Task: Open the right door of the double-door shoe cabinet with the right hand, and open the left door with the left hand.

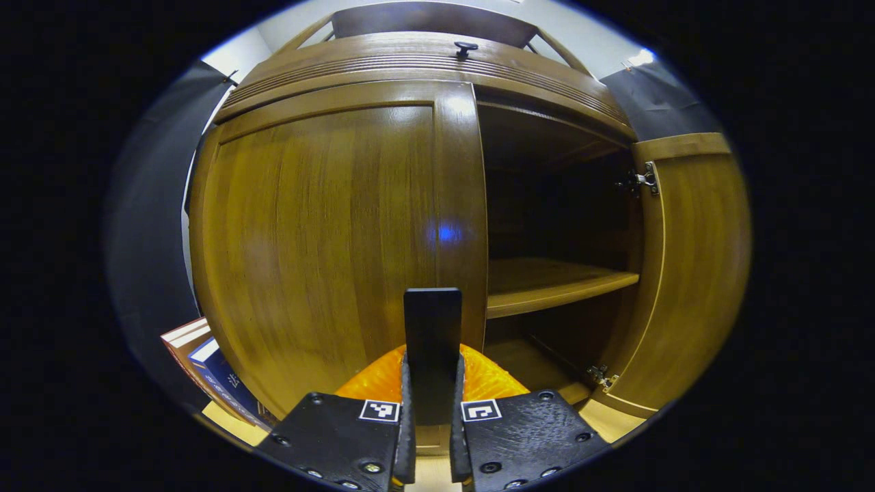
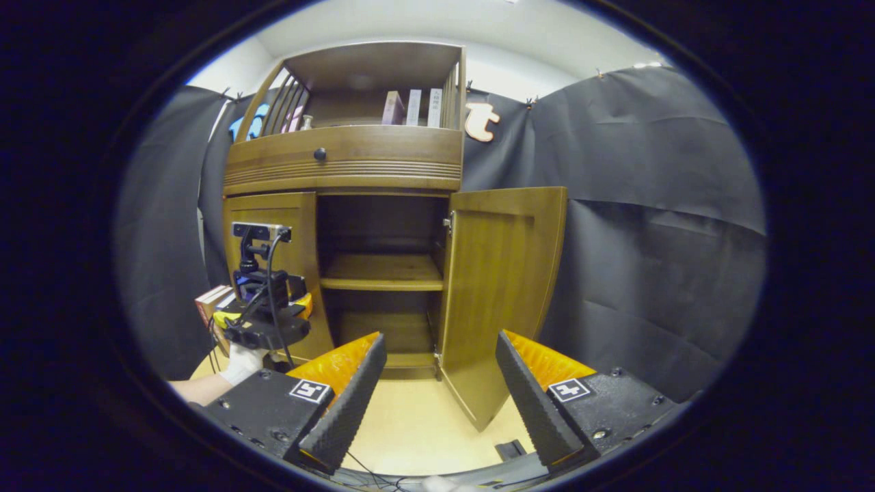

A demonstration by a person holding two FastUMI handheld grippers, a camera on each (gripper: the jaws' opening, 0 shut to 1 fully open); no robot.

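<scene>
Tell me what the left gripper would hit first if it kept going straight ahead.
Probably the closed left door, near its inner edge; the left gripper is shut on a dark flat handle there. Depth is unclear.

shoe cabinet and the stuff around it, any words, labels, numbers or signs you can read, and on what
None can be read.
Books on the cabinet's top shelf: spine print too small.
Books left of the cabinet: cover print blurred.
Square markers on the left gripper, and one on the right gripper: patterns, no text.
</scene>
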